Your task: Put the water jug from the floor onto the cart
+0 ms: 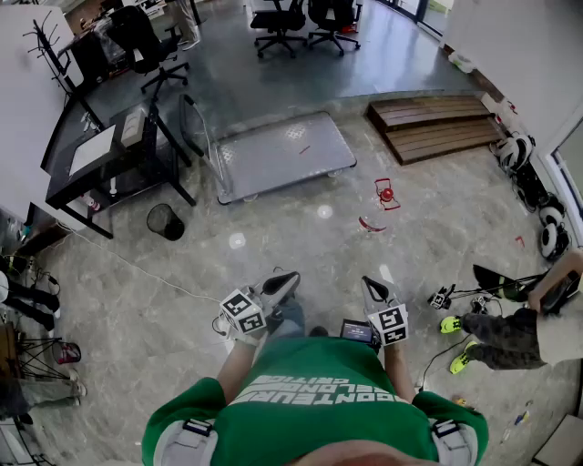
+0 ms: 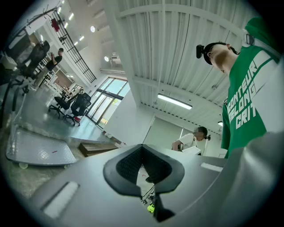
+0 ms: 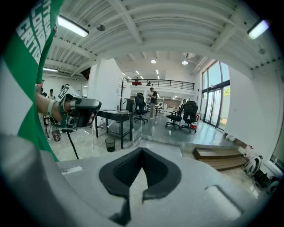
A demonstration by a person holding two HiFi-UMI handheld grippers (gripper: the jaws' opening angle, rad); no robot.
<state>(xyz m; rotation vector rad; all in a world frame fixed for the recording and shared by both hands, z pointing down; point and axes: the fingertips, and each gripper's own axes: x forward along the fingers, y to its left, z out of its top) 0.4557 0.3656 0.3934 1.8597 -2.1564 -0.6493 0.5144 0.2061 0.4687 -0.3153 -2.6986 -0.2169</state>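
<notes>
The grey flat cart (image 1: pixel 282 150) stands on the stone floor ahead of me, its folding handle at its left end; it also shows as the cart (image 2: pixel 37 148) at the lower left of the left gripper view and as the cart (image 3: pixel 165 142) just past the jaws in the right gripper view. No water jug shows in any view. My left gripper (image 1: pixel 290 278) and right gripper (image 1: pixel 367 284) are held close in front of my chest, far from the cart. Both pairs of jaws are shut with nothing between them.
A black desk (image 1: pixel 105 159) and a round black bin (image 1: pixel 165 221) stand left of the cart. Wooden steps (image 1: pixel 437 126) lie at the back right, office chairs (image 1: pixel 278 23) beyond. Small red items (image 1: pixel 386 194) lie on the floor. A person (image 1: pixel 515 328) crouches at the right among cables.
</notes>
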